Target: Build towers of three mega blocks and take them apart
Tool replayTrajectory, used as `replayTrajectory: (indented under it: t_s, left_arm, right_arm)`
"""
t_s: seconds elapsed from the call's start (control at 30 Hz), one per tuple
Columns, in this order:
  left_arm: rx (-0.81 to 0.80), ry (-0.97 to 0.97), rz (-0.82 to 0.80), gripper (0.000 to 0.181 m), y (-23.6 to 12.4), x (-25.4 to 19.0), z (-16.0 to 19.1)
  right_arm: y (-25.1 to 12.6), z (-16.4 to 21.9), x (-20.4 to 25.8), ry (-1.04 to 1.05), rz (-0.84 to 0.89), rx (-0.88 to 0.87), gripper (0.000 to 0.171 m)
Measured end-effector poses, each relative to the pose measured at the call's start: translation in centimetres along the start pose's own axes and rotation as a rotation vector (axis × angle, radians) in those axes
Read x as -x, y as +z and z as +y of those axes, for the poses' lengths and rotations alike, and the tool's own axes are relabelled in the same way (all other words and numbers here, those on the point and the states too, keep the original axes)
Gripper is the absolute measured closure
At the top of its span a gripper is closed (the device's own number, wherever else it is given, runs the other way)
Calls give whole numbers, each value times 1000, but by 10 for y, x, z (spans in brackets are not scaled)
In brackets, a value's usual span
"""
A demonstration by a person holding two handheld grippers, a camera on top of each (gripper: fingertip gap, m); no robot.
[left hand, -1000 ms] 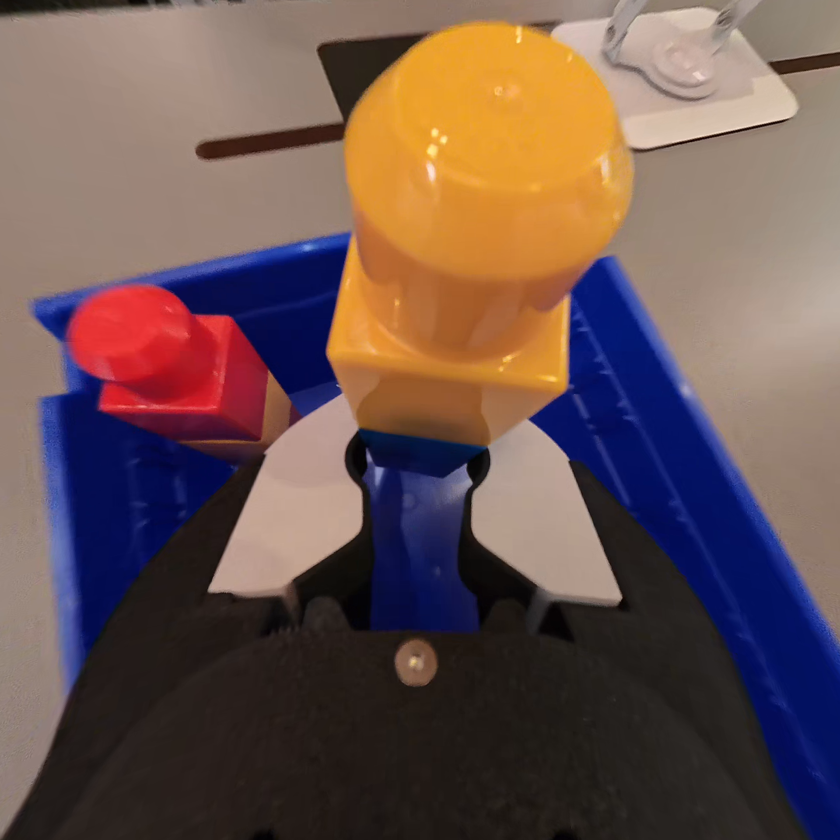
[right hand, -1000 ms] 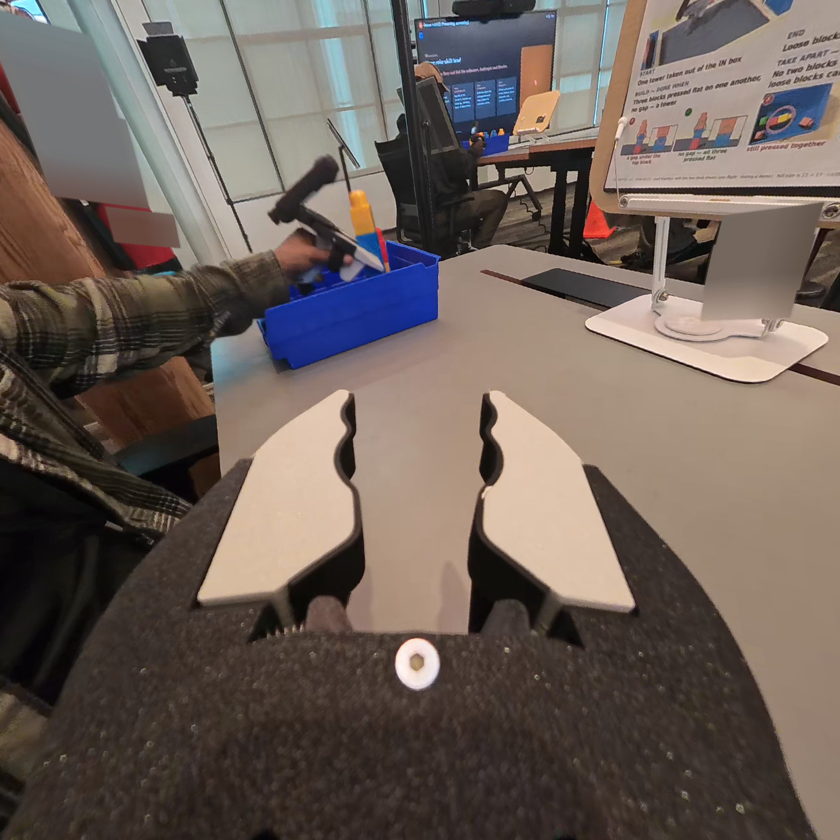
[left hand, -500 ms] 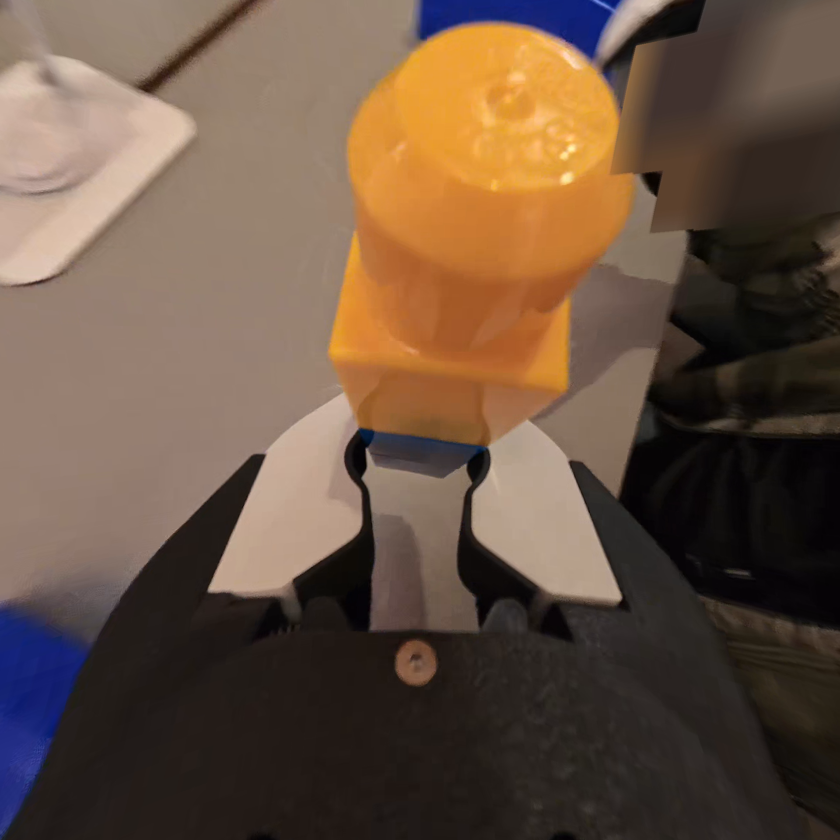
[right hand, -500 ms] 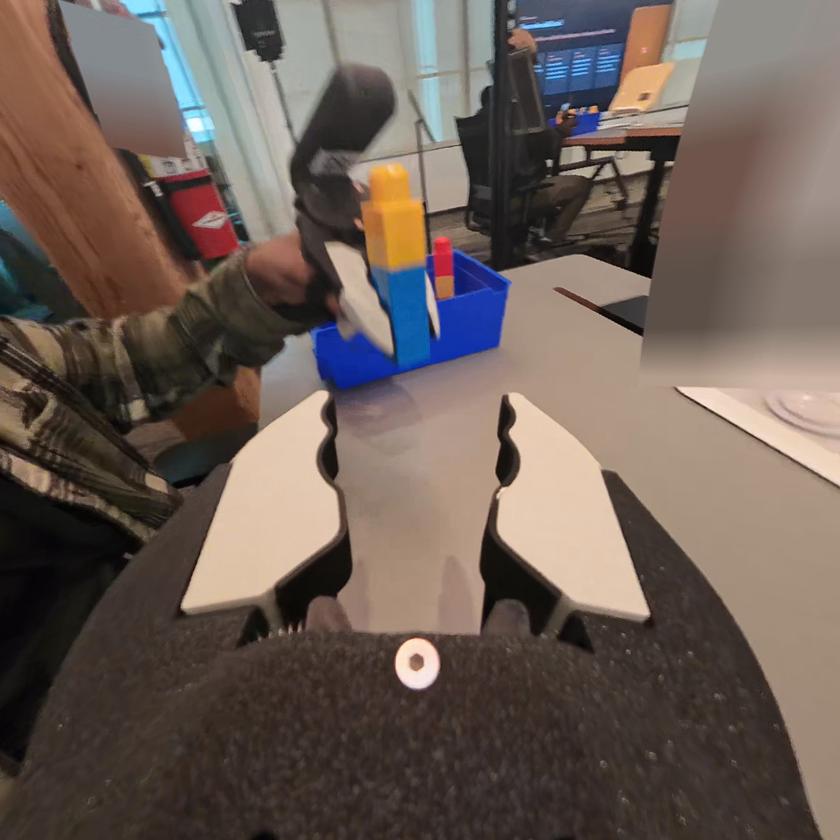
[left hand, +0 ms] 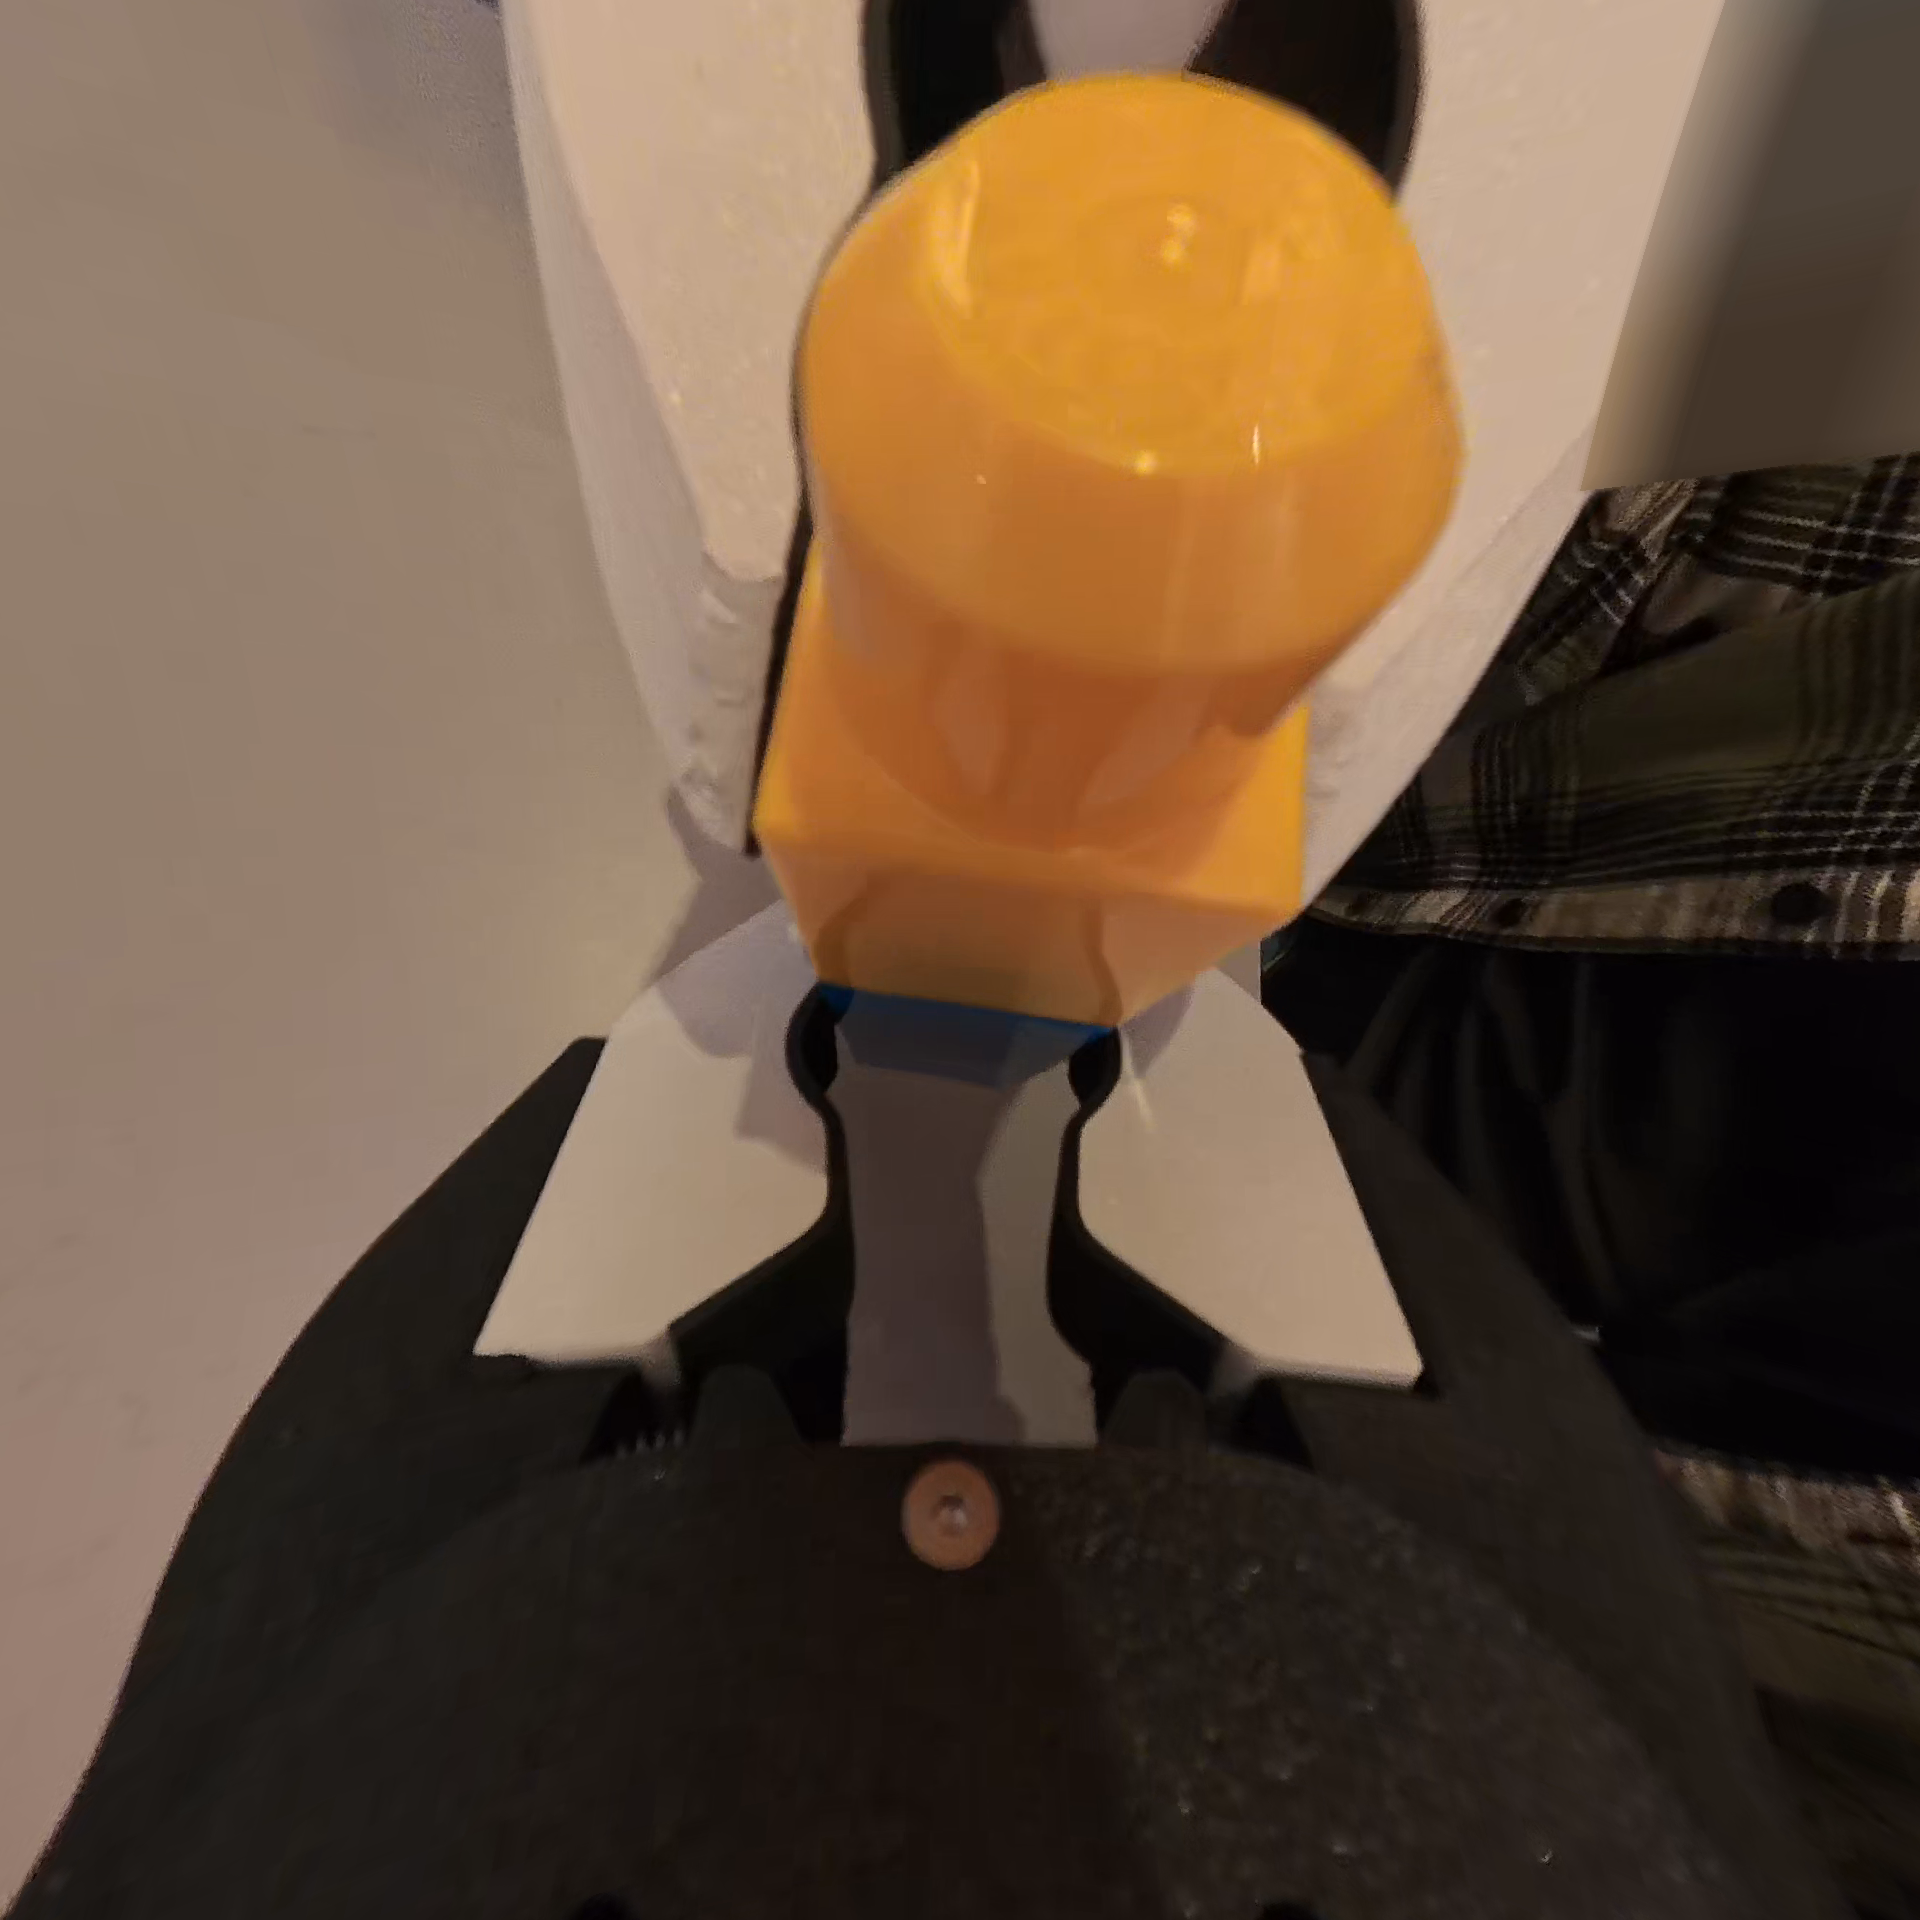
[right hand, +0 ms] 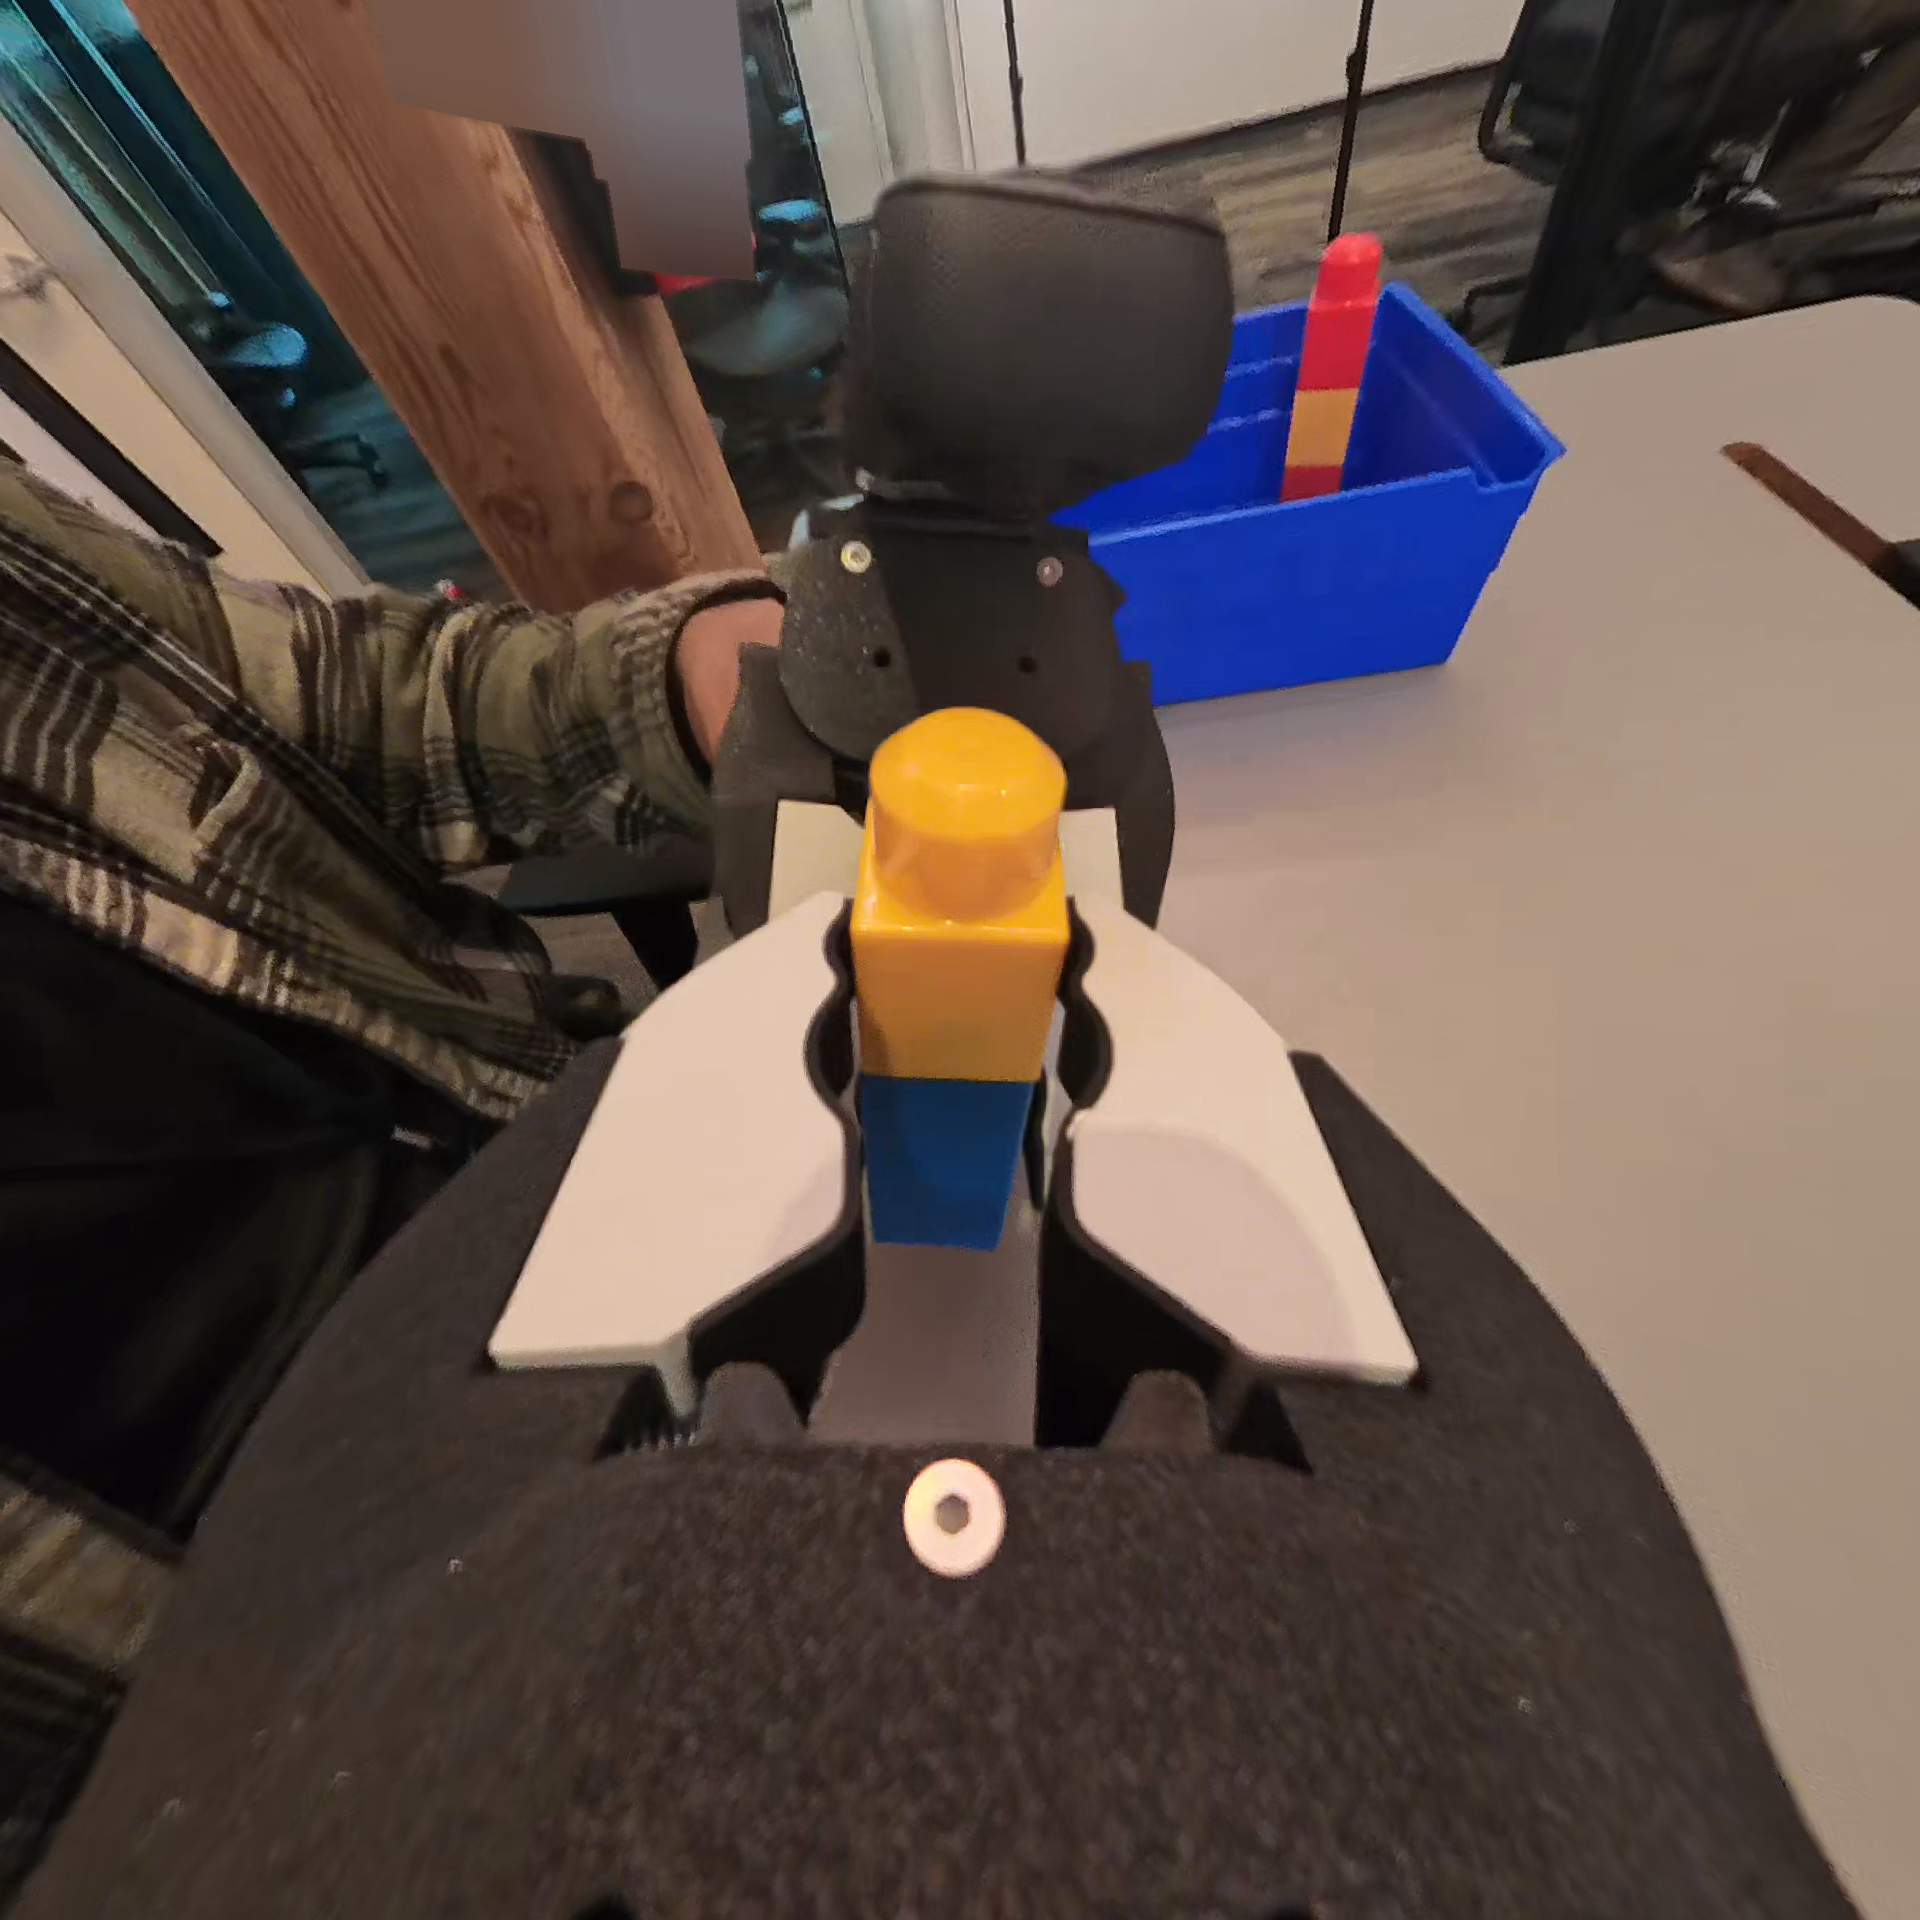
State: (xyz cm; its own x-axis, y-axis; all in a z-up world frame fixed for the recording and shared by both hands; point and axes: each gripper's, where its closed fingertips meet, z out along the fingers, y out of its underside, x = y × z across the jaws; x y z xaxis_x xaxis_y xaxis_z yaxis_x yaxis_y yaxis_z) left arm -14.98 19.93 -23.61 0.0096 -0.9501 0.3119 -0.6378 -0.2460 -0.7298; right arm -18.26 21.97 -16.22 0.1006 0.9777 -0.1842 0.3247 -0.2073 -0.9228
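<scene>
My left gripper (left hand: 956,1003) is shut on the blue block (left hand: 951,1039) of a small tower and holds it upright above the grey table. A yellow block (left hand: 1049,665) tops the tower and points at the left wrist camera. In the right wrist view the tower's yellow block (right hand: 956,987) sits over the blue block (right hand: 940,1158). My right gripper (right hand: 956,935) faces the left one and its white fingers (right hand: 727,1122) press on both sides of the yellow block. Those fingers (left hand: 644,416) also show in the left wrist view. The tower's bottom end is hidden.
A blue bin (right hand: 1299,603) stands on the grey table (right hand: 1558,935) at the back right, with a red, yellow and red tower (right hand: 1330,364) upright inside. The person's plaid sleeve (right hand: 312,748) reaches in from the left. A wooden post (right hand: 447,343) stands behind. The tips of one gripper are about 8 centimetres away from the tips of the other.
My left gripper carried the tower out of the blue bin to the right gripper. The right gripper's fingers narrowed and now clasp the yellow block.
</scene>
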Motion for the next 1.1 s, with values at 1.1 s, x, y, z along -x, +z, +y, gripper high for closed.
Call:
replayTrajectory:
  t_s: [1.1]
  left_arm:
    - [-370,32,91,141,5,-18,-36]
  right_arm:
    - [-448,155,-147,530,1217,-37,135]
